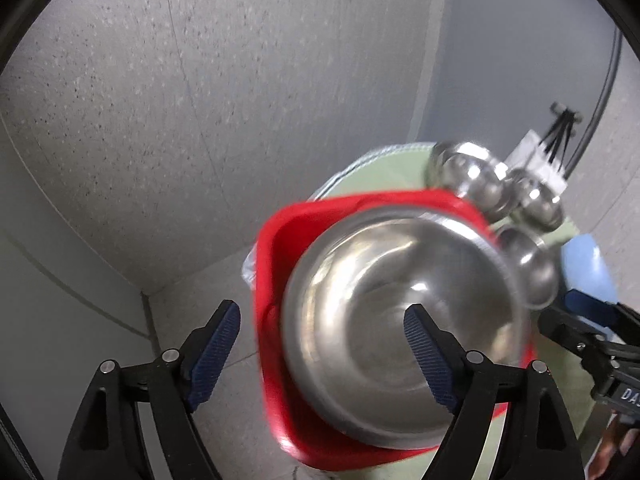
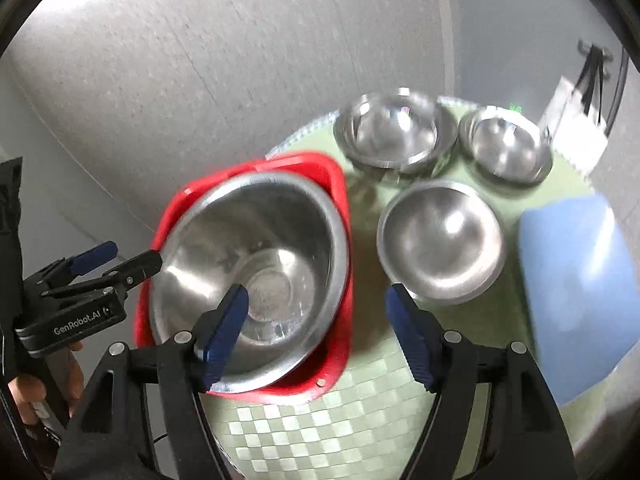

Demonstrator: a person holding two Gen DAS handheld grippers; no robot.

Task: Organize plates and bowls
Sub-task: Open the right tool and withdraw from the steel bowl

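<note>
A large steel bowl [image 2: 256,272] sits inside a red plastic basin [image 2: 340,208] on a small table with a green checked cloth [image 2: 344,432]. In the left wrist view the same steel bowl [image 1: 400,320] fills the red basin [image 1: 276,264]. My left gripper [image 1: 322,330] is open above the basin's left rim, nothing pressed between its blue pads. My right gripper [image 2: 318,332] is open over the bowl's right edge, its pads touching nothing. The left gripper [image 2: 118,262] also shows beside the basin. Three smaller steel bowls [image 2: 440,240] [image 2: 394,132] [image 2: 506,146] stand behind.
A blue plastic tub [image 2: 580,292] sits at the table's right edge. A white box with black cables [image 2: 576,120] stands against the wall behind. Speckled grey floor [image 1: 200,120] lies left of the table. A hand [image 2: 36,396] holds the left gripper's handle.
</note>
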